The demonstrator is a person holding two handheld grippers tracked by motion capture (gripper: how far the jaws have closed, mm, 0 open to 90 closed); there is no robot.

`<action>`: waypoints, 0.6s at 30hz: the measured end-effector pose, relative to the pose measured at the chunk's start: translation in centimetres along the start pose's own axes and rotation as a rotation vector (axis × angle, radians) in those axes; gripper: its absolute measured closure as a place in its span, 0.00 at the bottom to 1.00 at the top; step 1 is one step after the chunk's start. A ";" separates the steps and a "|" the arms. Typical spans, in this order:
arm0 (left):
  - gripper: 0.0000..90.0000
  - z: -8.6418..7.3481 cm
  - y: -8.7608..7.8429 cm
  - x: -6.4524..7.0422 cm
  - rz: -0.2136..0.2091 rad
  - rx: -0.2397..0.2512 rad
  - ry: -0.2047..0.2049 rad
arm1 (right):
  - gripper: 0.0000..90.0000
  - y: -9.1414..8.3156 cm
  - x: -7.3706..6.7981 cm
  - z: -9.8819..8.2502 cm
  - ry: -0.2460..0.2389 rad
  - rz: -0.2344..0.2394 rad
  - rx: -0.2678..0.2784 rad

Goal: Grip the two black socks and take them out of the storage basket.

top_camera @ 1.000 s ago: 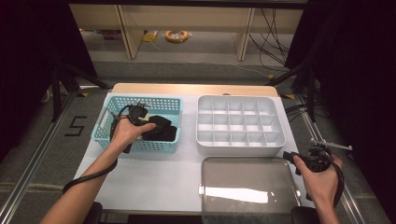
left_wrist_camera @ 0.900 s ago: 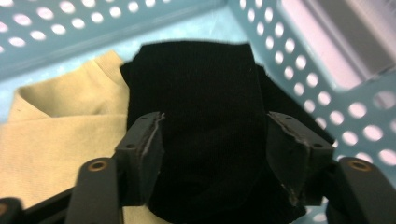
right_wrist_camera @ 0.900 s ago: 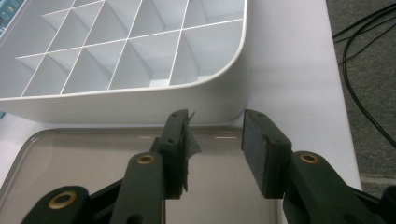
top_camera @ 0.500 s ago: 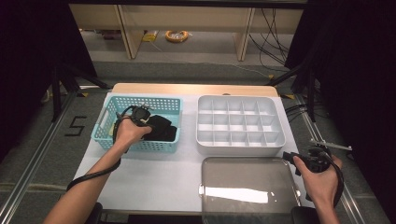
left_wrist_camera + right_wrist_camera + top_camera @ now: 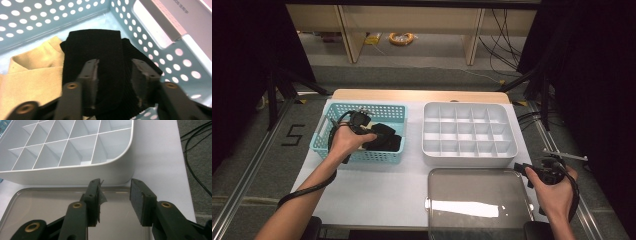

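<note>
White table (image 5: 377,190) on grey floor (image 5: 257,165), dark curtains (image 5: 242,60) around.

White divided organizer (image 5: 469,134), clear lid (image 5: 477,200), beige cloth (image 5: 30,72).

basket (image 5: 160,50): light turquoise, with a regular pattern of round holes, around the left gripper (image 5: 113,75)
sock (image 5: 100,57): black, fine ribbed pattern, between the left jaws
cloth (image 5: 32,72): beige, plain, just left of these jaws
divided box (image 5: 75,147): white, plain, in front of the right gripper (image 5: 116,197)
lid (image 5: 50,212): grey, transparent, shiny, under the right jaws
table cover (image 5: 377,185): white
</note>
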State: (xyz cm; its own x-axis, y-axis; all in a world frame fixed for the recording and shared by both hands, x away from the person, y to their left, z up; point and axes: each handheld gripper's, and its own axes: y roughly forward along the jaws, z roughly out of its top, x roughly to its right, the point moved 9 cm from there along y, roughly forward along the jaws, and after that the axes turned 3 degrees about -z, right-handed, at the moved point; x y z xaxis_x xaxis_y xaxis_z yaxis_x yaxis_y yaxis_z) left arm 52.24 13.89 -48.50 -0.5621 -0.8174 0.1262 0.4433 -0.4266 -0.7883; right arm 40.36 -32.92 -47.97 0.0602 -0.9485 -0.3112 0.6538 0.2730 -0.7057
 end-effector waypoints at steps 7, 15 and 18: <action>0.41 -0.8 0.3 -1.3 0.064 -0.054 -0.044 | 0.68 0.2 0.5 0.1 -0.045 -0.028 0.014; 0.39 -1.7 1.3 -2.5 0.067 -0.112 -0.131 | 0.67 0.3 0.4 0.1 -0.038 -0.015 0.016; 0.41 -2.0 1.8 -2.5 0.065 -0.146 -0.123 | 0.67 0.5 0.6 0.2 -0.065 -0.015 0.018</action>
State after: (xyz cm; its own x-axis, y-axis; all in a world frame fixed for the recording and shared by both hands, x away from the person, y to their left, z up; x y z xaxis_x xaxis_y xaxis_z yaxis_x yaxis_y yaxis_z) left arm 53.01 16.00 -51.44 -0.4420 -0.8864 0.1377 0.3651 -0.3180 -0.8750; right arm 40.81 -33.37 -48.38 0.0989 -0.9611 -0.2579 0.6688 0.2561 -0.6979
